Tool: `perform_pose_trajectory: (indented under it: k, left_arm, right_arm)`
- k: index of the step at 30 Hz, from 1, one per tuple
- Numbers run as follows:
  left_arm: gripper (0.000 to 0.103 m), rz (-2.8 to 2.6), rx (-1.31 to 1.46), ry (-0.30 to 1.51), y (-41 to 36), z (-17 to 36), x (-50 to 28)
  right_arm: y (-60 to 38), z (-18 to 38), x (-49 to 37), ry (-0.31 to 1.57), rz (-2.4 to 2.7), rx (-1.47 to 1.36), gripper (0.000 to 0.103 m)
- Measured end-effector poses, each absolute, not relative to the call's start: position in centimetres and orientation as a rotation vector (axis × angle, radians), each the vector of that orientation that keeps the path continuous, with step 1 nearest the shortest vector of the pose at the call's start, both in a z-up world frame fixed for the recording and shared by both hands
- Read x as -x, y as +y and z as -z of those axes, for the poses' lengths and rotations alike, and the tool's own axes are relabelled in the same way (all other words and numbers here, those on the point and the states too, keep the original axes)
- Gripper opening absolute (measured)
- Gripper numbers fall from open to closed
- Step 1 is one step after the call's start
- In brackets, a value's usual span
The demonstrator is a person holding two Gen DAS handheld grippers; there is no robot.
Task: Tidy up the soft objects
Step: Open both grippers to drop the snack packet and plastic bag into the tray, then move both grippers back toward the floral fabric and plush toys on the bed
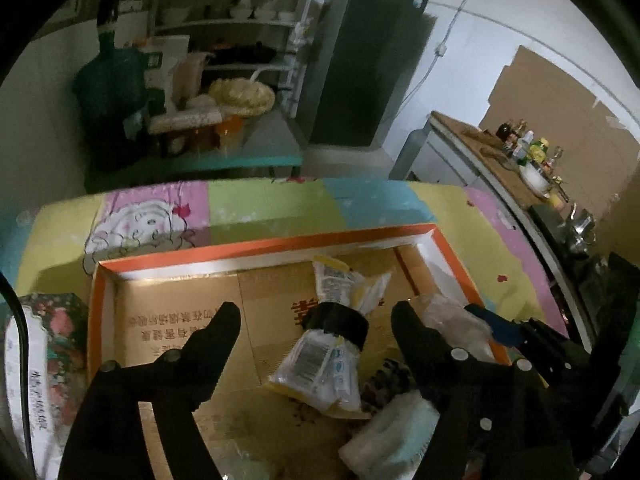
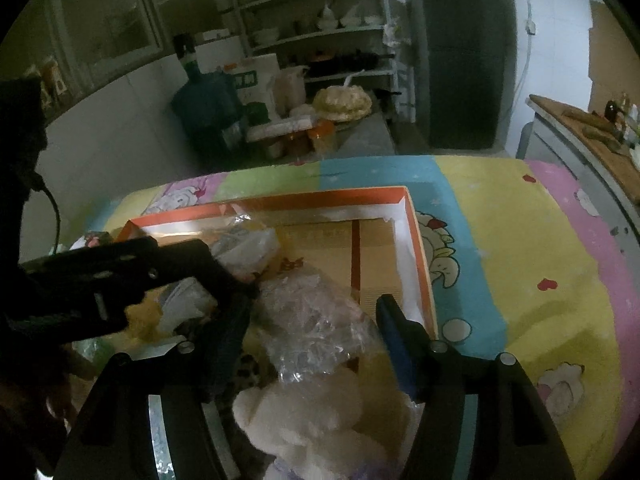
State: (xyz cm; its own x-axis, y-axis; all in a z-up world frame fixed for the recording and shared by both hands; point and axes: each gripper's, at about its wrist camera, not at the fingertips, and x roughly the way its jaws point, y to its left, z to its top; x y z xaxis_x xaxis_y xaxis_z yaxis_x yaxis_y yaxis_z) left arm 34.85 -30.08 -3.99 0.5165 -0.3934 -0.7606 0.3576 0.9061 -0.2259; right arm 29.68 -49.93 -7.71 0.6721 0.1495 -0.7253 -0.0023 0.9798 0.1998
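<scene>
1. The left gripper (image 1: 316, 316) is hanging wide open, gripping nothing; a packet bundle (image 1: 320, 364) is lying between its fingers inside the orange box (image 1: 264, 246).
2. The right gripper (image 2: 316, 312) is straddling a crinkly plastic bag (image 2: 316, 320), apparently unclamped.
3. Closing risks the slick film slipping free.

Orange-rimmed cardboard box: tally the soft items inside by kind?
Printed white-and-yellow plastic packets: 2
Crinkled clear plastic bag: 1
Cream plush toy: 1
Folded white cloth: 1
Total: 5, all inside the orange-rimmed cardboard box.
</scene>
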Motion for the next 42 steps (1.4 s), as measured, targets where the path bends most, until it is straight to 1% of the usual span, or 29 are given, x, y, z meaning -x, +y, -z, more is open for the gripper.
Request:
perform_pose_trajectory:
  k: [2,3,4,6,11,16,20,29,37,42]
  left_arm:
    - [0.079,0.46,0.034,0.884,-29.8,3.3,-34.3]
    - [0.081,0.46,0.028,0.858,-29.6,3.0,-33.8]
    - [0.087,0.463,0.026,0.837,-29.4,2.6,-33.4]
    - [0.09,0.474,0.036,0.82,-29.1,2.1,-32.7]
    - [0.09,0.489,0.052,0.779,-27.8,0.9,-30.9]
    - [0.09,0.49,-0.056,0.708,-27.3,-0.5,-28.1]
    - [0.086,0.473,-0.05,0.641,-25.6,-1.1,-26.0]
    - [0.086,0.404,-0.06,0.553,-21.4,-2.0,-22.2]
    - [0.086,0.39,-0.019,0.461,-18.2,-4.3,-18.0]
    - [0.086,0.351,-0.008,0.388,-16.1,-5.8,-14.8]
  right_arm:
    - [-49.8,7.4,-29.0,0.811,-0.084,-0.192,0.067]
    - [-49.8,7.2,-28.7,0.803,-0.083,-0.196,0.068]
    - [-49.9,7.0,-28.4,0.791,-0.081,-0.201,0.071]
    - [-49.9,6.6,-27.9,0.773,-0.07,-0.205,0.073]
    - [-49.6,5.1,-25.8,0.699,-0.03,-0.214,0.073]
    - [-48.2,3.1,-22.7,0.605,0.031,-0.187,0.074]
    - [-46.8,2.3,-20.0,0.549,0.068,-0.182,0.074]
    - [-44.7,2.1,-14.7,0.459,0.126,-0.248,0.074]
    - [-40.7,1.6,-10.7,0.374,0.136,-0.26,0.075]
    - [-37.4,1.1,-9.0,0.355,0.109,-0.234,0.075]
